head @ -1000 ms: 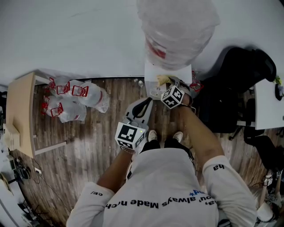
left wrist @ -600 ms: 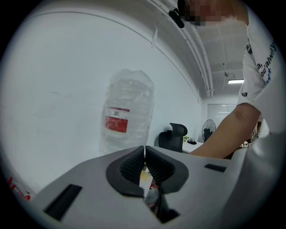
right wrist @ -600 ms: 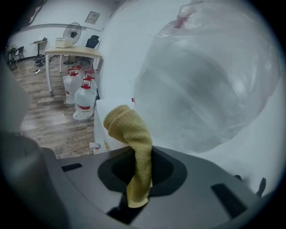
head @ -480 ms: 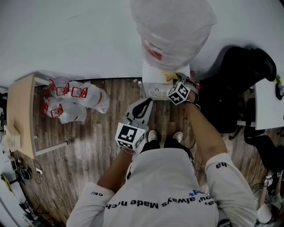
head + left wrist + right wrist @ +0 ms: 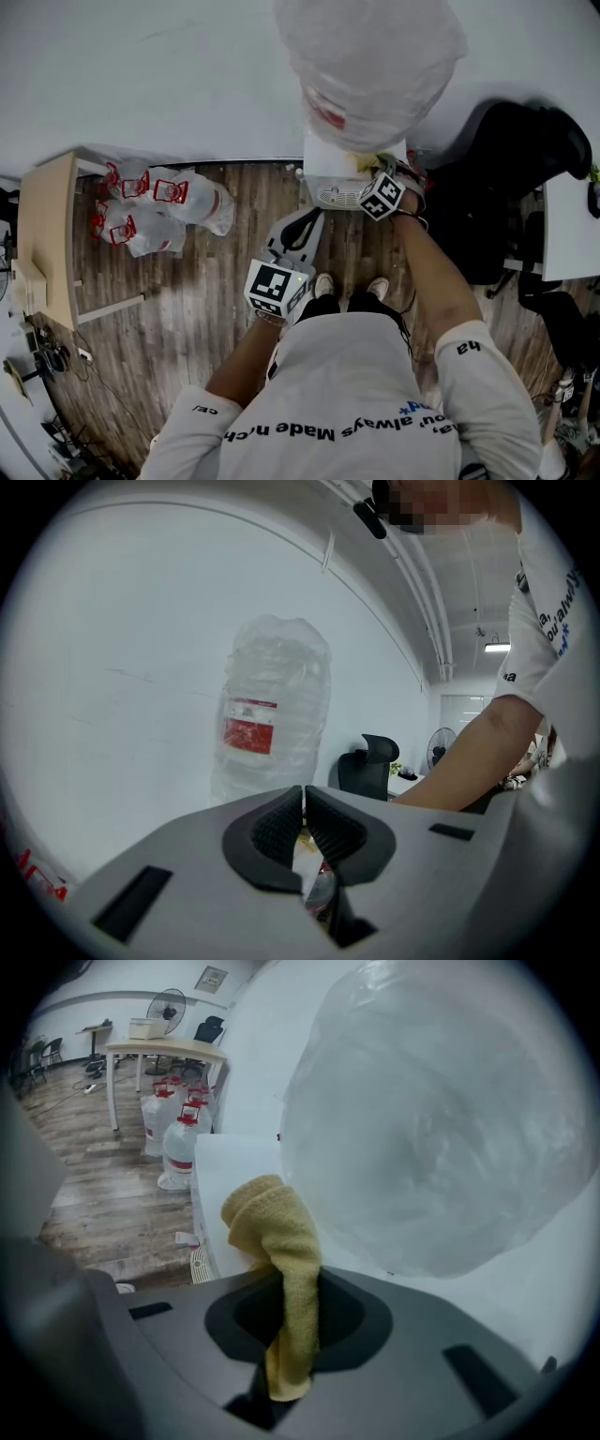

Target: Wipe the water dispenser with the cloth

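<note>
Overhead, the head view shows the water dispenser [image 5: 330,159] standing against the wall, with its big bottle [image 5: 367,66] on top. The right gripper [image 5: 379,174] reaches to the dispenser's top front edge, a bit of yellow cloth [image 5: 382,160] showing at its tip. The left gripper [image 5: 300,225] is held lower and nearer the person, apart from the dispenser, over the wooden floor [image 5: 206,309]. Spare water bottles [image 5: 159,211] lie on the floor to the left, beside a table [image 5: 42,234] (a black office chair [image 5: 516,159] sits on the other side).

Next, the left gripper view: its jaws are closed together, the ribbed pads [image 5: 279,829] meeting with nothing between them, and the bottle rises ahead.

Last, the right gripper view: the jaws are clamped on the cloth, which hangs down through them and bunches in a fold above. That bunched end lies at the dispenser's white top edge, just beside the bottle's base; whether it touches cannot be told.
</note>
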Action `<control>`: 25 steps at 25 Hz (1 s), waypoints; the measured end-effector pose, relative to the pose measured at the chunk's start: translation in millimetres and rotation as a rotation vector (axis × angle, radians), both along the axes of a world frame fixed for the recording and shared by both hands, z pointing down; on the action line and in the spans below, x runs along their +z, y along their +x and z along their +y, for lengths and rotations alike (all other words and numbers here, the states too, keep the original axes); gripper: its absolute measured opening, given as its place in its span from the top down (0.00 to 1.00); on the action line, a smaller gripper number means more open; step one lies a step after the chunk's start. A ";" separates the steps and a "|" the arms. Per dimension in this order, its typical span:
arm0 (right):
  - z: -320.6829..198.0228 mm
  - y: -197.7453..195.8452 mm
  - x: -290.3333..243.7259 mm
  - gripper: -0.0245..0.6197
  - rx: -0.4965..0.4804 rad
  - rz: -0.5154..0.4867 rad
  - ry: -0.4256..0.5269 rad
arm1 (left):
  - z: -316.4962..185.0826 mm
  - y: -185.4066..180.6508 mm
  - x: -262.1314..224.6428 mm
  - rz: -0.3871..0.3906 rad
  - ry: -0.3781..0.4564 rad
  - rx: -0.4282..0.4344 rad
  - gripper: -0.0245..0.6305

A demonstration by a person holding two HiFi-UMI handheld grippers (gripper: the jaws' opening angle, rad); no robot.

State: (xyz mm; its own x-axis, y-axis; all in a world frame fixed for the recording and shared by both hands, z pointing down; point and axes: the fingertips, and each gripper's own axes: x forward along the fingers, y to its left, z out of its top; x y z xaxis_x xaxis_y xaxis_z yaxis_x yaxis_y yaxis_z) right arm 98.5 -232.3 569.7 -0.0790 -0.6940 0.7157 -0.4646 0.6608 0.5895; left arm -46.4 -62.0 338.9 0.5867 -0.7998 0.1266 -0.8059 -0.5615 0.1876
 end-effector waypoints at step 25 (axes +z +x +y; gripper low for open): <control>13.1 -2.1 6.3 0.90 -0.003 -0.020 -0.023 | 6.5 9.5 -1.5 0.001 0.001 0.011 0.92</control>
